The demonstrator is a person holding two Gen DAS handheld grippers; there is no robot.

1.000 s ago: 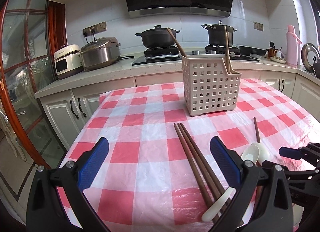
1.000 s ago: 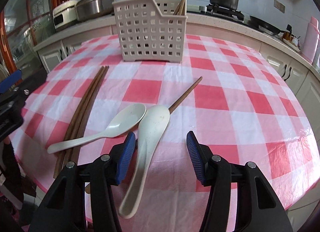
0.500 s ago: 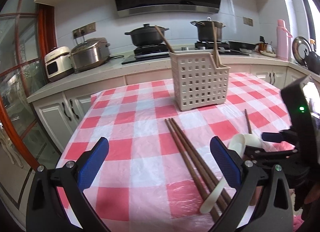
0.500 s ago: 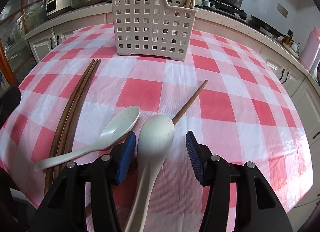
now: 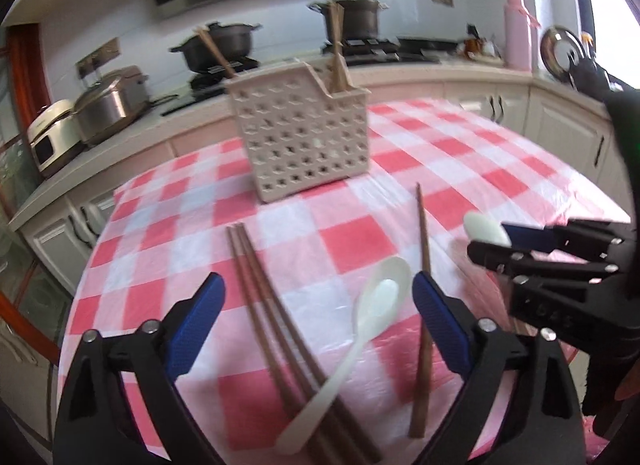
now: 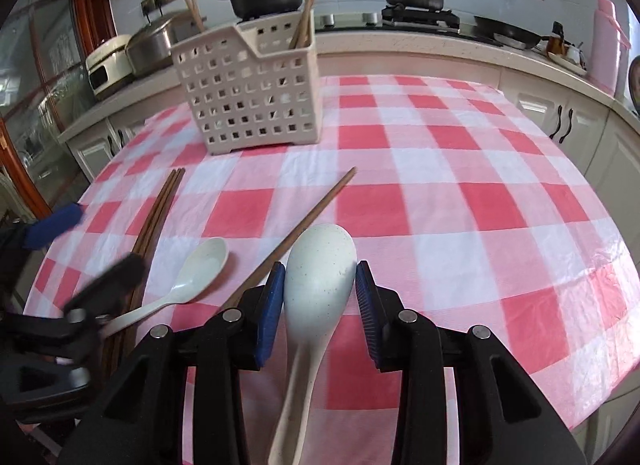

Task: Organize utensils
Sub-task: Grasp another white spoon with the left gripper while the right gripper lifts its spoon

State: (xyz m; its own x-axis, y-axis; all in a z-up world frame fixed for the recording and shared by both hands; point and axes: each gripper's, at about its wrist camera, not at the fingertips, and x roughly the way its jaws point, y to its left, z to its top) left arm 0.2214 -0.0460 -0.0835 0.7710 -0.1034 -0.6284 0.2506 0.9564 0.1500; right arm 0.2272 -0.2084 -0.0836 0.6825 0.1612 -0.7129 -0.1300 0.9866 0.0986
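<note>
Since the earlier frames the right gripper has closed in on the speckled spoon and lifted its bowl clear of the cloth, while the left gripper has swung over toward the remaining utensils. The right gripper now points steeply down, its blue ribbed pads pressed against both sides of the spoon's bowl, the long handle trailing back under the black frame. The left gripper also tilts down, its jaws wide but closing, with nothing pinched; below the gap lie the bundle of chopsticks and the plain spoon, whose handle crosses over the sticks. A single chopstick lies just beside the right-hand pad, running toward the far edge. The spoons are smooth, glossy cream plastic or ceramic; the chopsticks are dark, slim wood. Toward the table's far edge stands the basket, beige plastic with a grid of square holes, holding a few upright chopsticks. A red-and-white checked tablecloth with a thin clear film covers the round table.
</note>
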